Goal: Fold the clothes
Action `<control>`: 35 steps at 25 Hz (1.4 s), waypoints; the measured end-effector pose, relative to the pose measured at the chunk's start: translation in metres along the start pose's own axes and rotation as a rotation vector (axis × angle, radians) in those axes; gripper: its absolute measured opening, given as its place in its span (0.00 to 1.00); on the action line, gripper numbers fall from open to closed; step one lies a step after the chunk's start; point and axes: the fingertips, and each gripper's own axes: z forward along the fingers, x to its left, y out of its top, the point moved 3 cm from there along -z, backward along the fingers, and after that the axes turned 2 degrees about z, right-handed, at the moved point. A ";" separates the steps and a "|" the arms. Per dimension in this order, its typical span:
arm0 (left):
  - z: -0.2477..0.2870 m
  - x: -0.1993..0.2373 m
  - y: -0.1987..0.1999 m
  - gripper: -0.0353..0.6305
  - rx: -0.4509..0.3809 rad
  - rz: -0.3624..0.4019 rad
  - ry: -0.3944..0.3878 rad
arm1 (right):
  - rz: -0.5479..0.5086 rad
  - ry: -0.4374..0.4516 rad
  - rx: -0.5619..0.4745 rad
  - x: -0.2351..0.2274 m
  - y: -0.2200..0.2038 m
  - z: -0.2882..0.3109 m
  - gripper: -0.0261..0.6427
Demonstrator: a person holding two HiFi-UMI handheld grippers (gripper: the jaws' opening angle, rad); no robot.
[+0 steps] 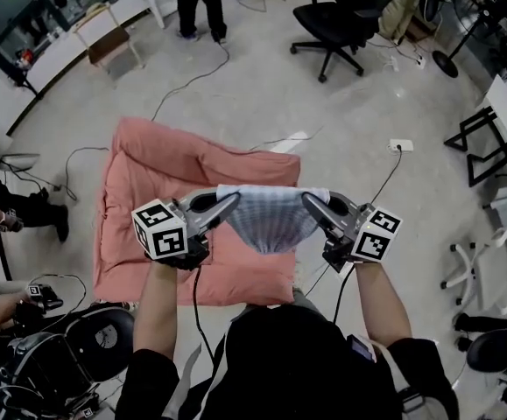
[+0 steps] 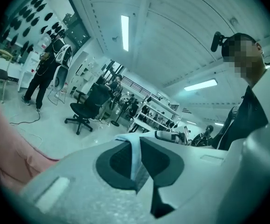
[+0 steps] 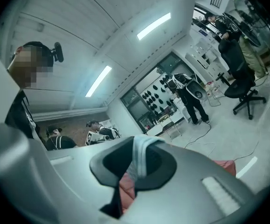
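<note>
Below held garment [image 1: 272, 217]: pink quilt [image 1: 157, 160], cable [image 1: 192, 81], office chair [image 1: 336, 20].

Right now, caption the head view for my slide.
Left gripper and right gripper pinch a pale cloth stretched between them above a pink cushion.

The cloth [image 1: 272, 217] hides the middle of the pink quilt [image 1: 148, 160] from me. The far standing person [image 1: 199, 3] is cut off at the top edge. Both gripper views give me only a thin strip of cloth.
</note>
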 end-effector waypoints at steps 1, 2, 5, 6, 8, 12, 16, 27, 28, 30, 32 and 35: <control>0.000 0.001 0.005 0.09 0.004 0.012 0.002 | -0.008 -0.002 -0.004 0.001 0.005 0.003 0.06; 0.000 0.001 0.009 0.09 0.007 0.022 0.002 | -0.014 -0.003 -0.008 0.002 0.009 0.004 0.06; -0.003 0.000 0.014 0.09 0.008 0.033 -0.008 | -0.038 -0.008 -0.015 0.005 0.016 0.006 0.06; -0.003 -0.001 0.015 0.09 0.015 0.039 -0.005 | -0.047 -0.010 -0.015 0.006 0.018 0.006 0.06; -0.003 -0.003 0.016 0.09 0.058 0.082 0.026 | -0.060 -0.019 -0.012 0.008 0.021 0.006 0.06; 0.002 -0.003 0.020 0.09 0.151 0.175 0.089 | -0.112 -0.054 0.010 0.013 0.026 0.008 0.06; 0.005 0.001 0.008 0.09 0.178 0.196 0.125 | -0.170 -0.067 0.059 0.008 0.017 0.007 0.06; 0.018 0.006 -0.030 0.09 0.047 0.045 0.487 | -0.169 0.289 0.296 -0.049 0.017 0.023 0.06; 0.019 0.001 -0.034 0.09 0.021 0.022 0.548 | -0.160 0.344 0.331 -0.053 0.018 0.025 0.06; 0.023 -0.007 -0.041 0.09 -0.018 -0.010 0.651 | -0.152 0.429 0.394 -0.062 0.022 0.030 0.06; 0.025 -0.009 -0.046 0.09 -0.040 -0.028 0.712 | -0.166 0.469 0.436 -0.070 0.024 0.038 0.06; 0.013 -0.011 -0.057 0.09 -0.064 -0.056 0.768 | -0.196 0.500 0.485 -0.070 0.015 0.054 0.06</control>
